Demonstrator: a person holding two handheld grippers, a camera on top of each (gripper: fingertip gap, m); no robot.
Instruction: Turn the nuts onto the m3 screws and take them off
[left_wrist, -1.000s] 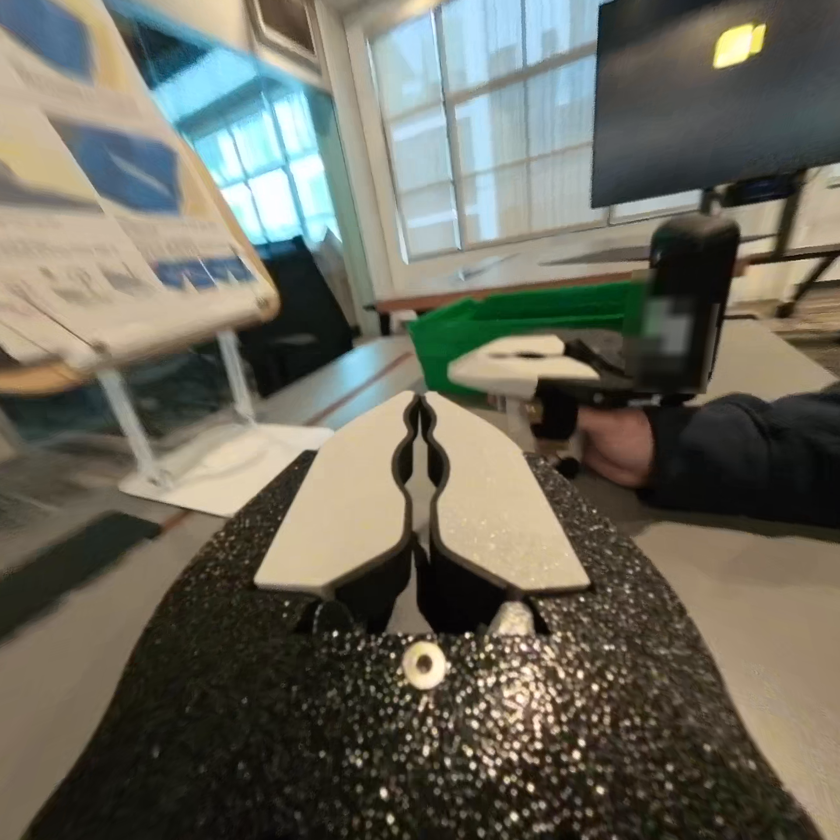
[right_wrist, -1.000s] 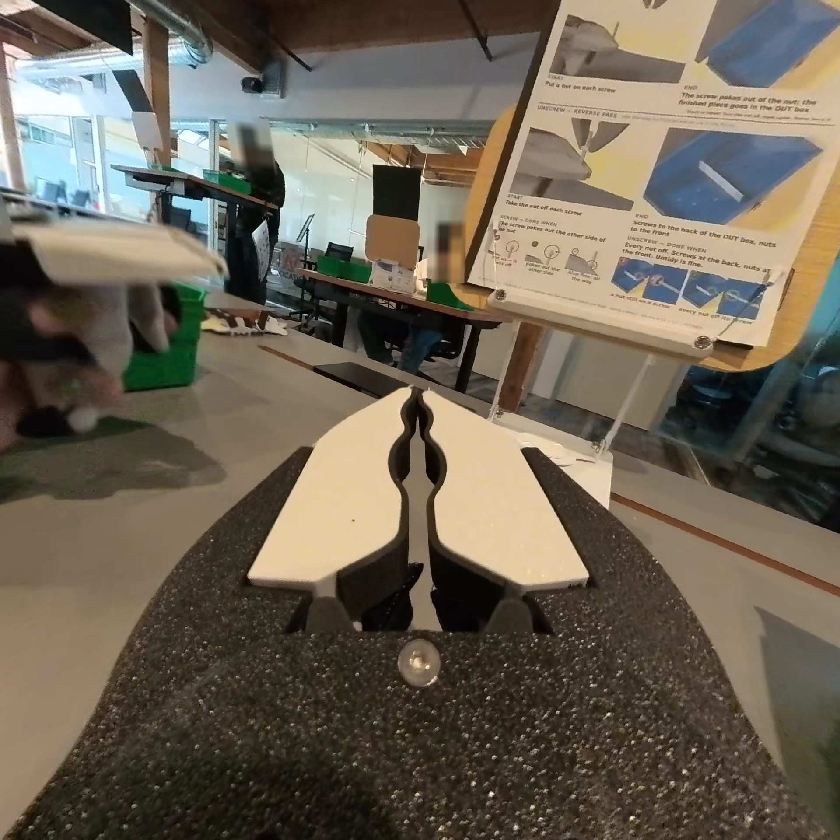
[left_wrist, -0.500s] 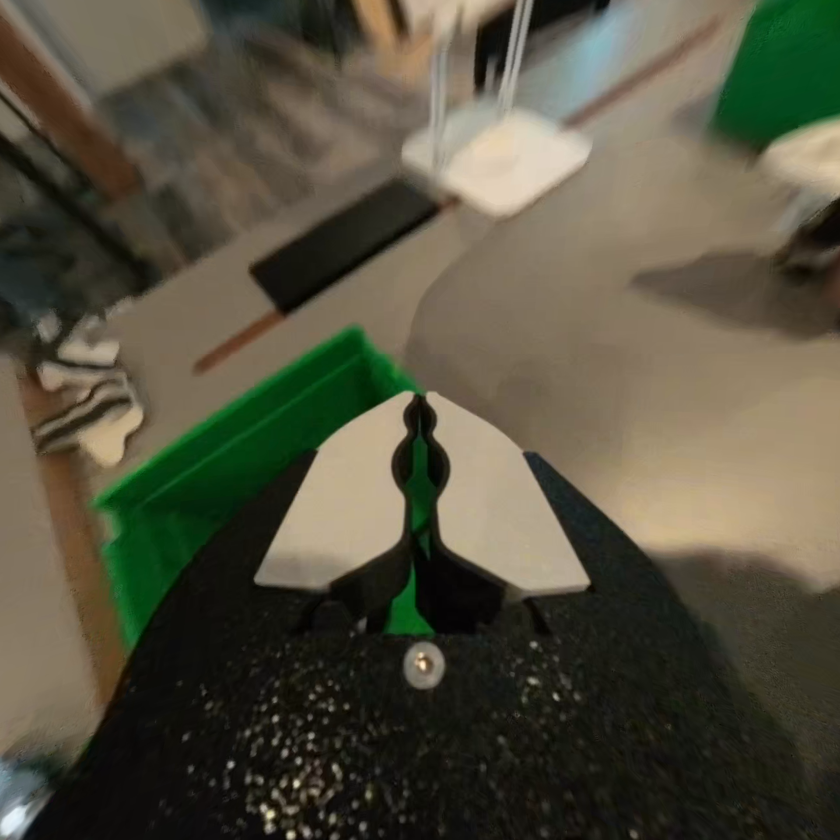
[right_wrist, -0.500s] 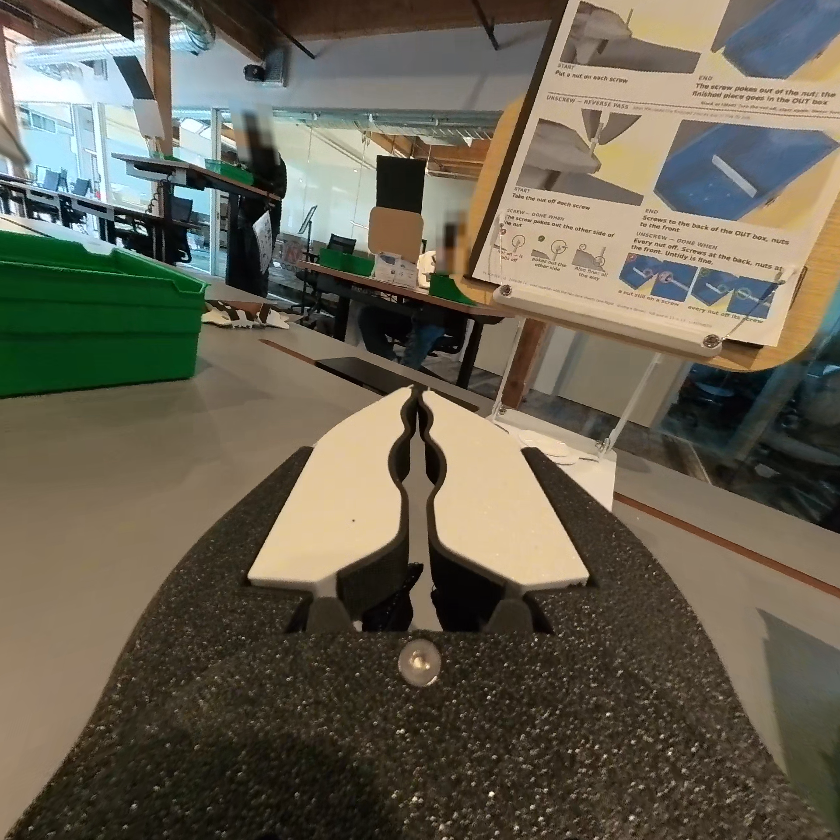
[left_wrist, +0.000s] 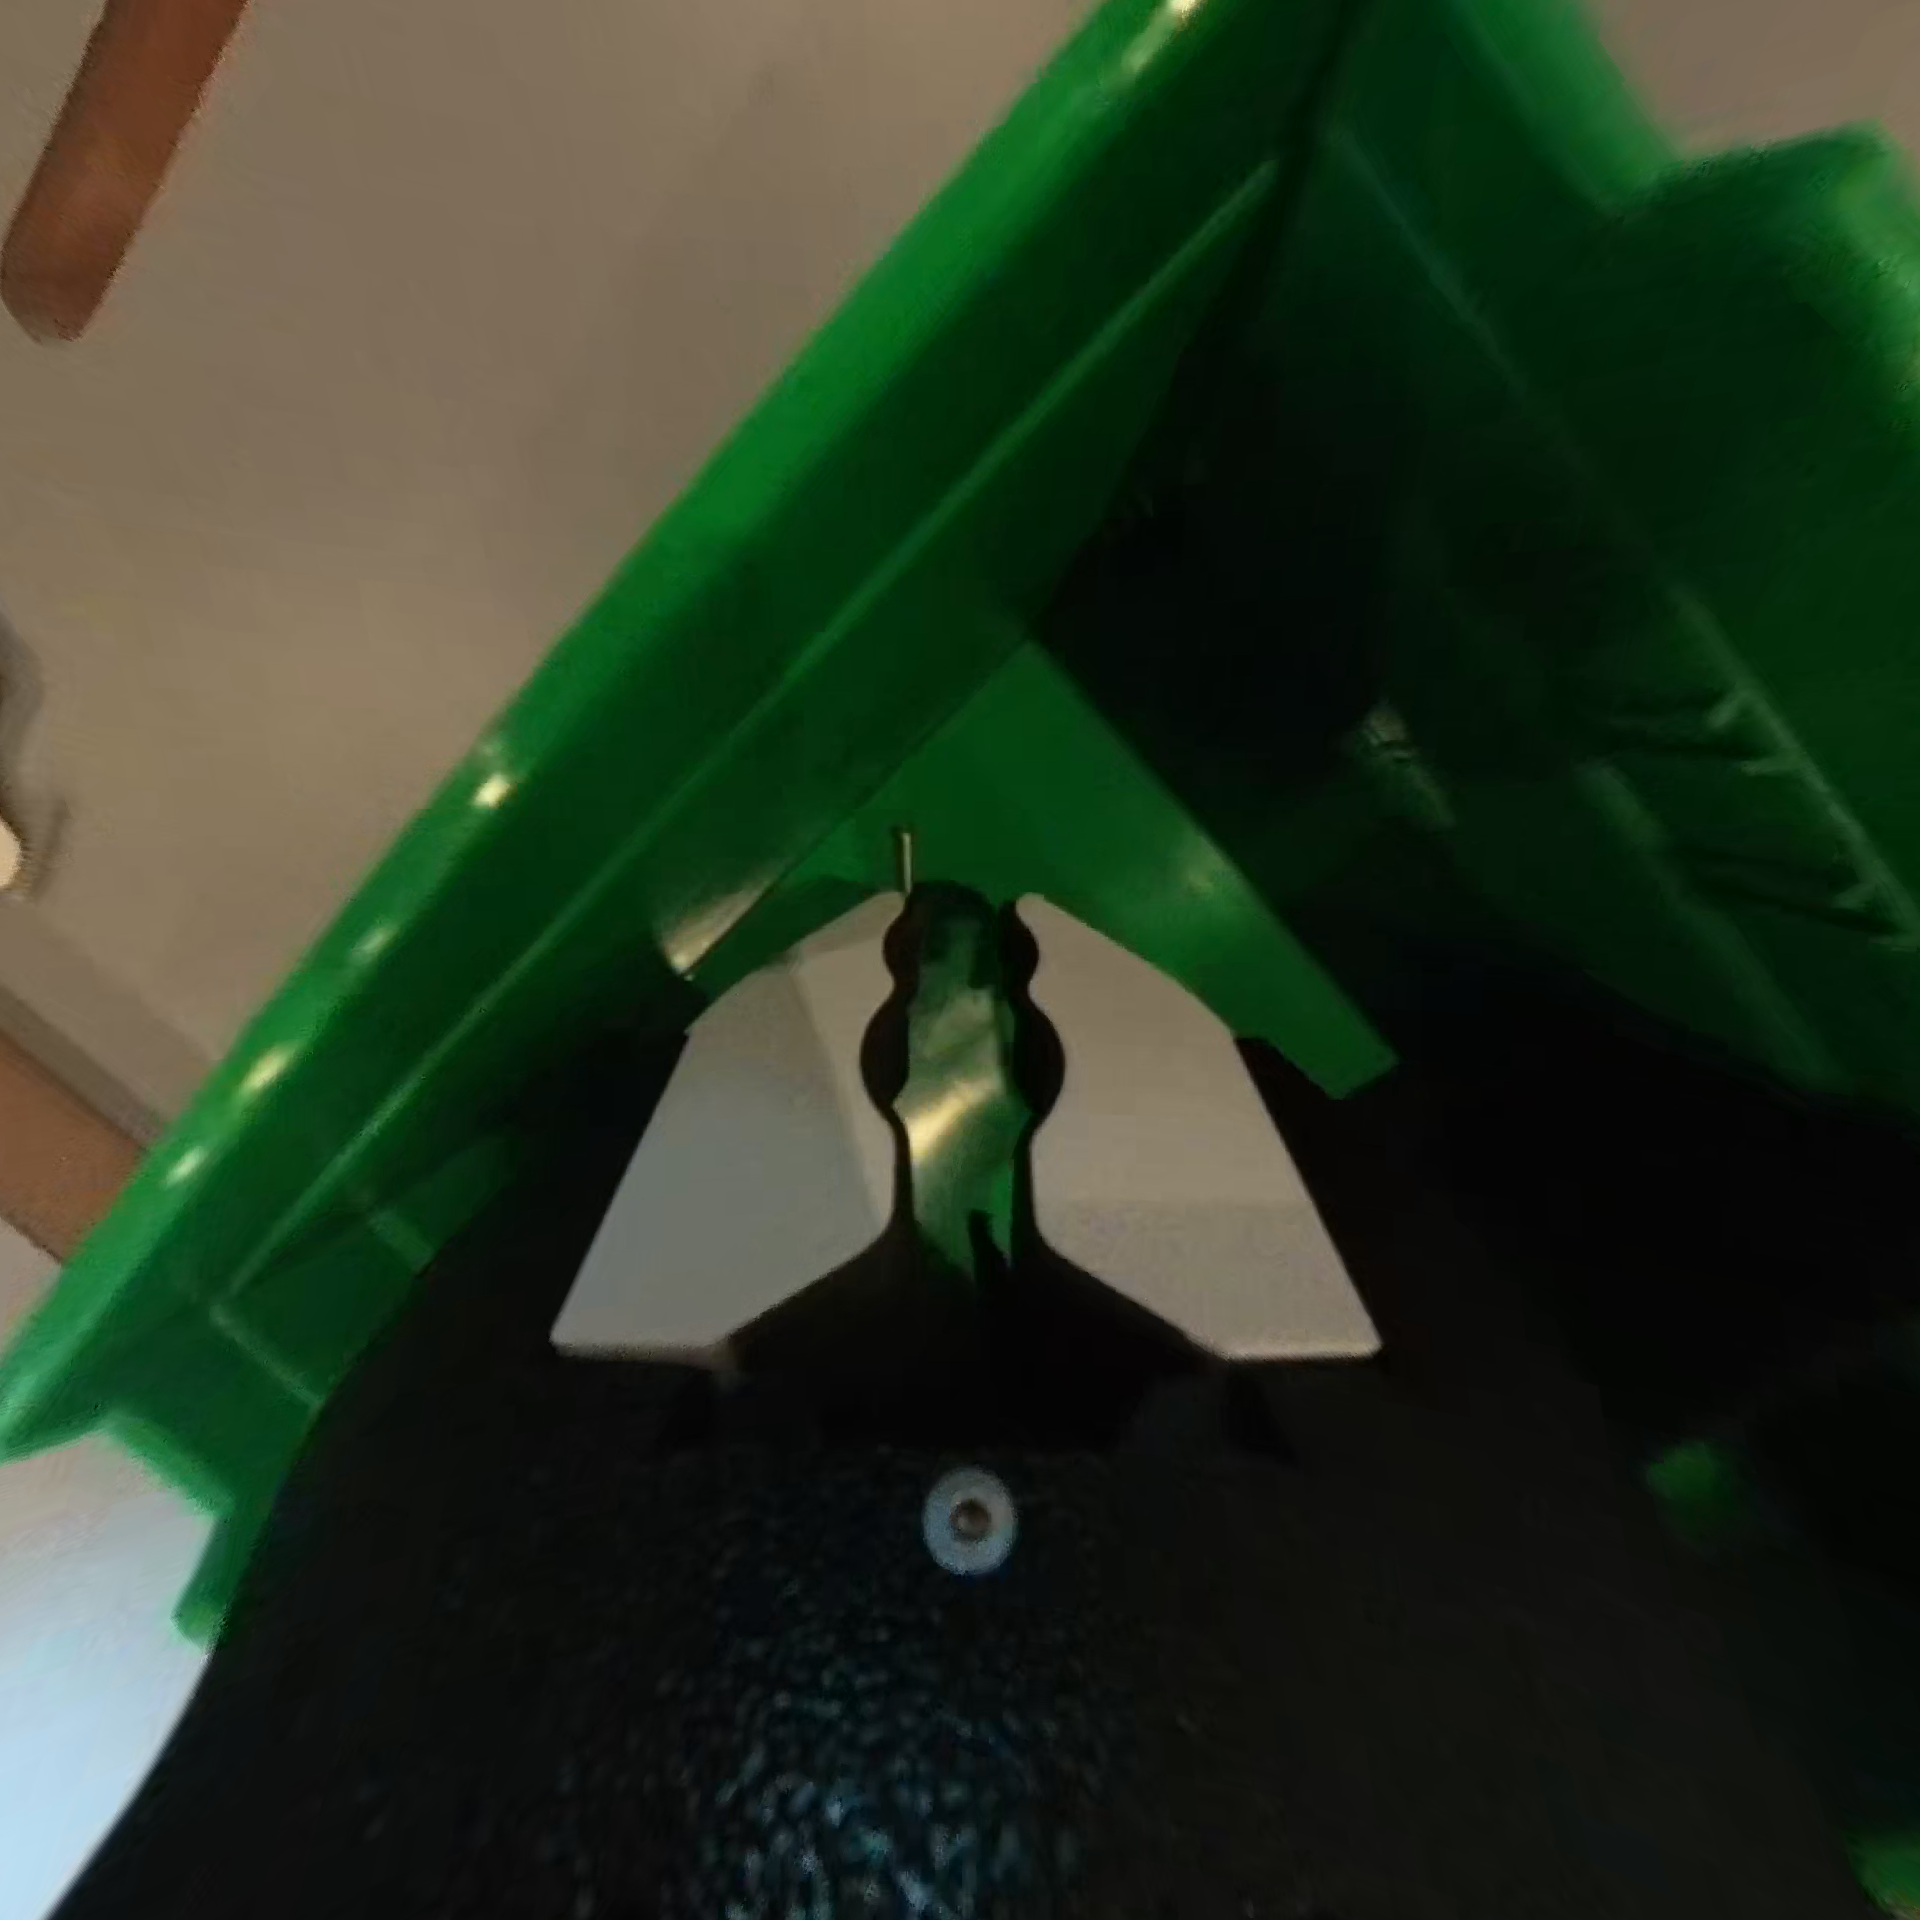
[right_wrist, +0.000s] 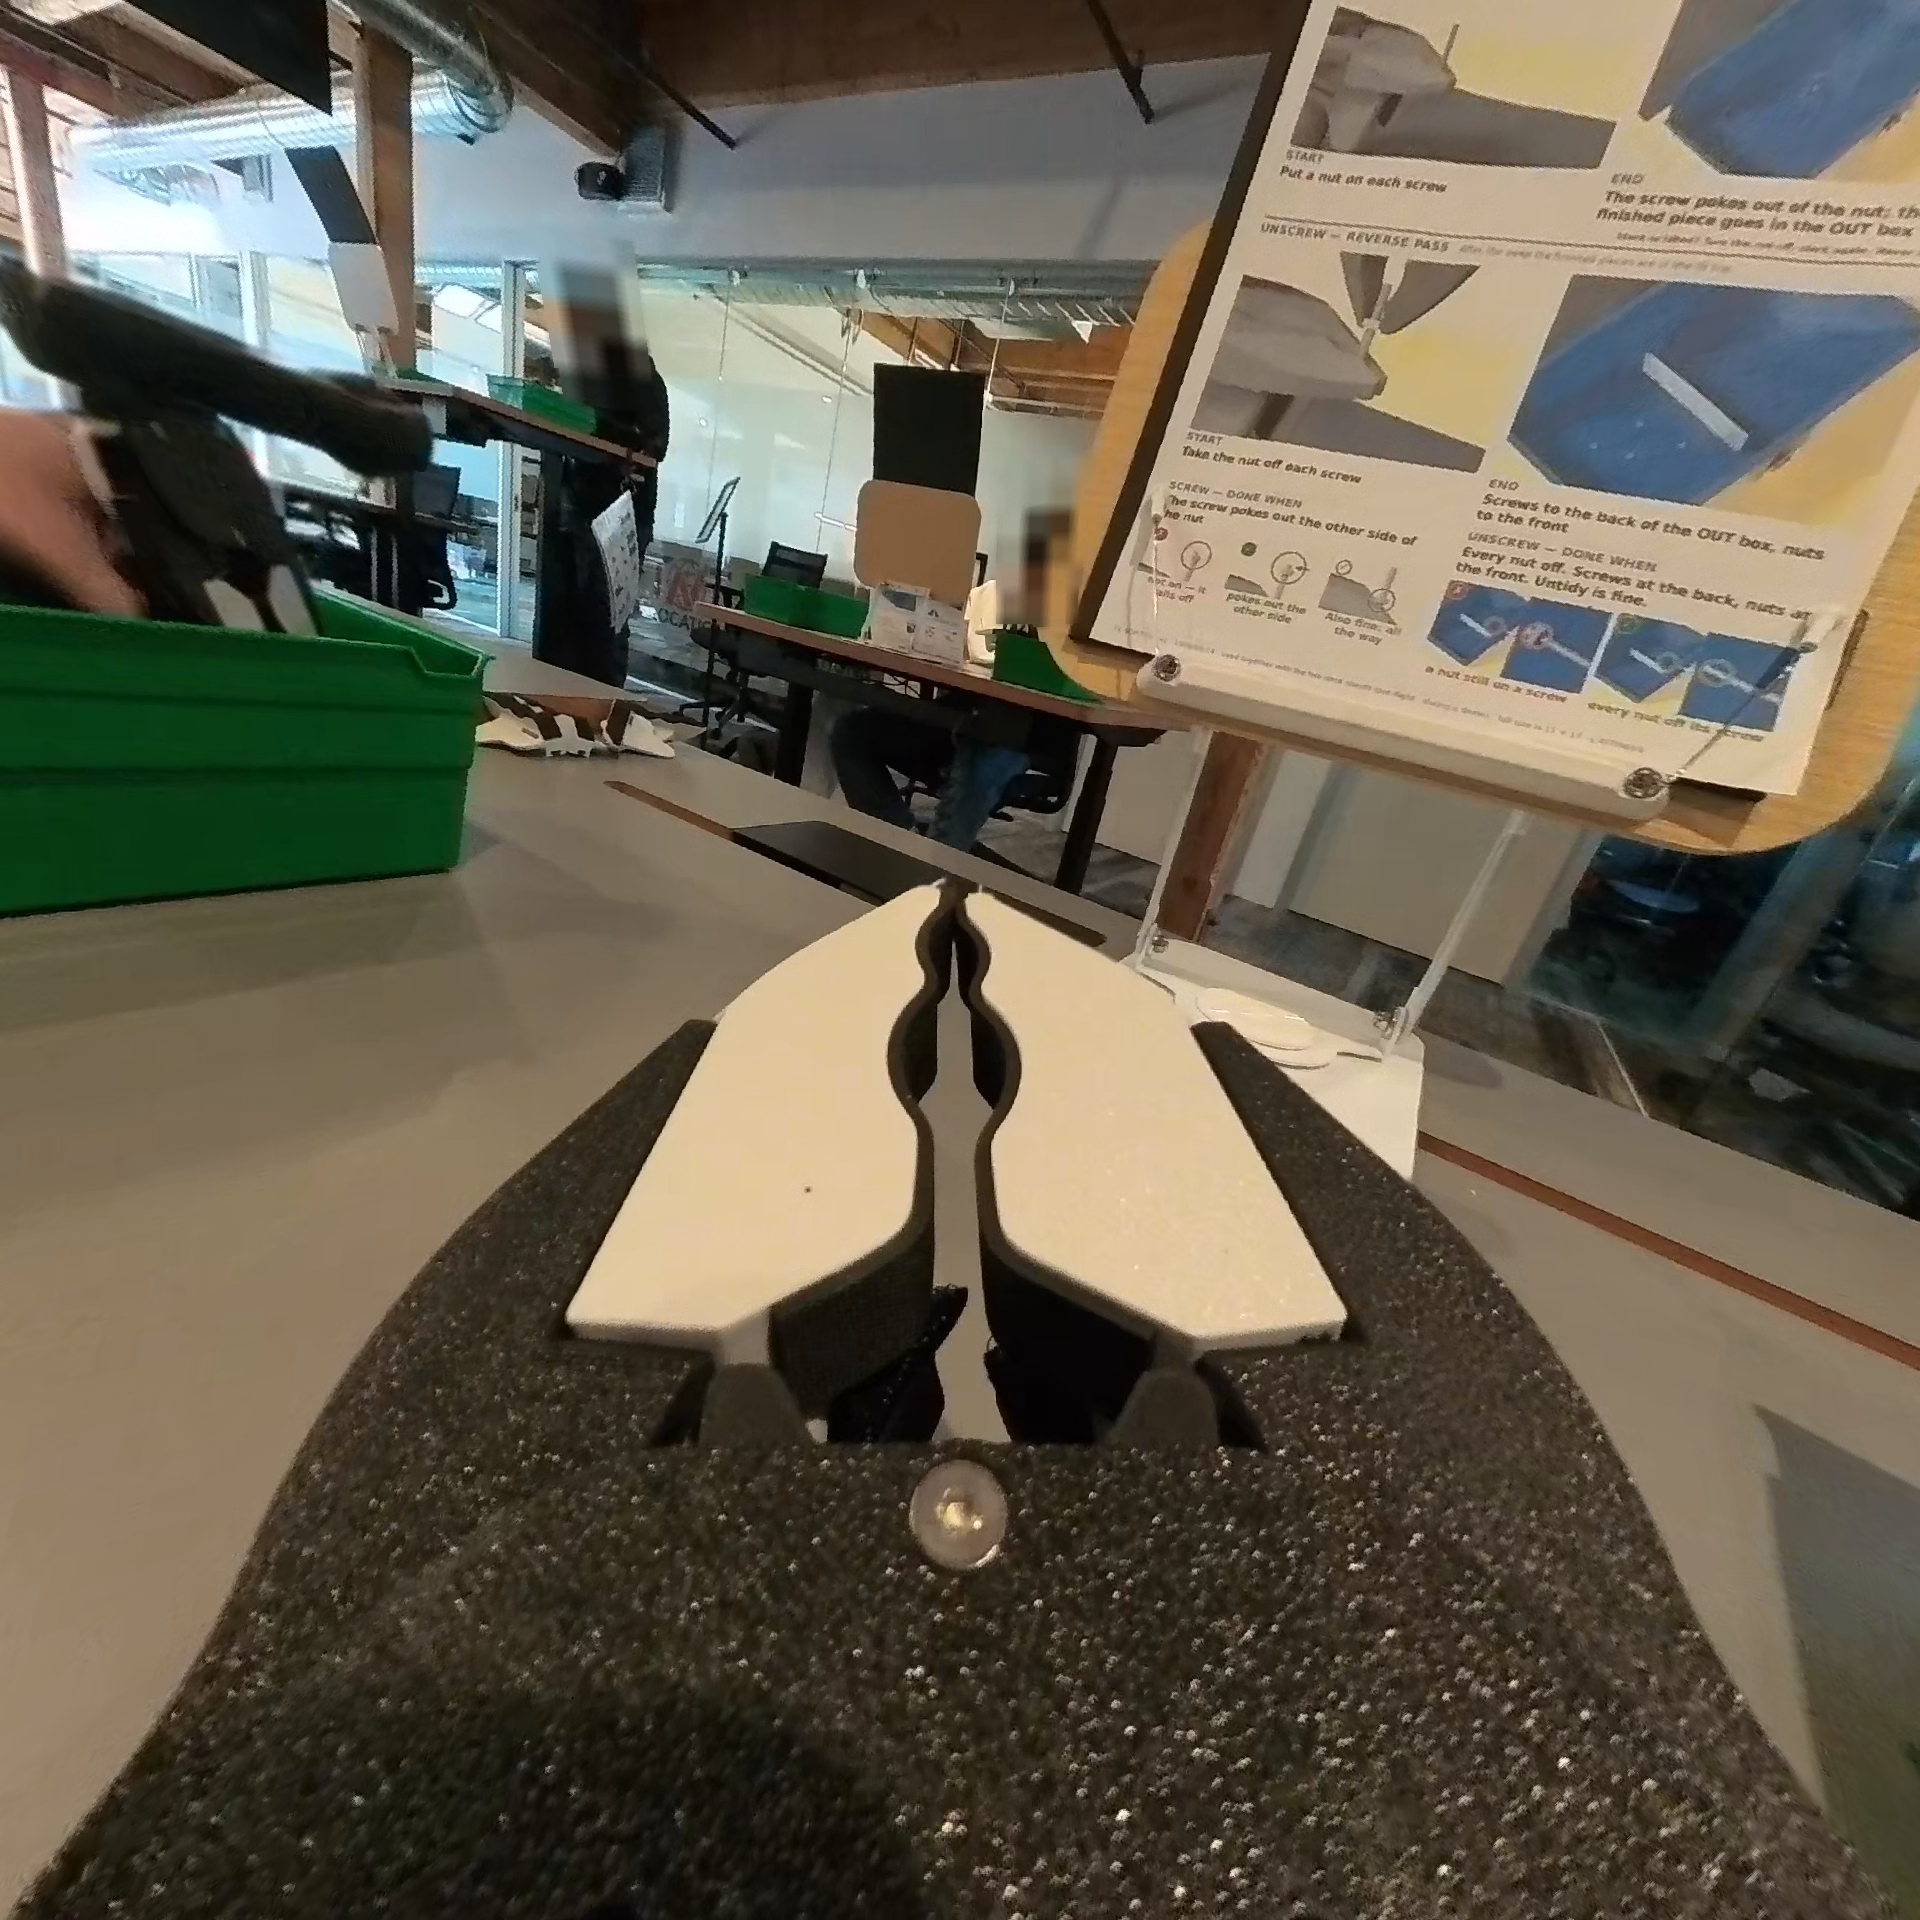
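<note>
Where jaws part, green bin (left_wrist: 831, 582), thin screw (left_wrist: 906, 858) — contents blurred

Printed instruction sheet (right_wrist: 1538, 374): white page carrying headings, captions and small pictures in blue and yellow, fixed to a rounded wooden board (right_wrist: 1143, 436) on a clear stand (right_wrist: 1299, 1029) at the desk's (right_wrist: 312, 1091) far right. Paper items with print, too small to read, on a farther table (right_wrist: 914, 634). Left wrist view: no writing.
</note>
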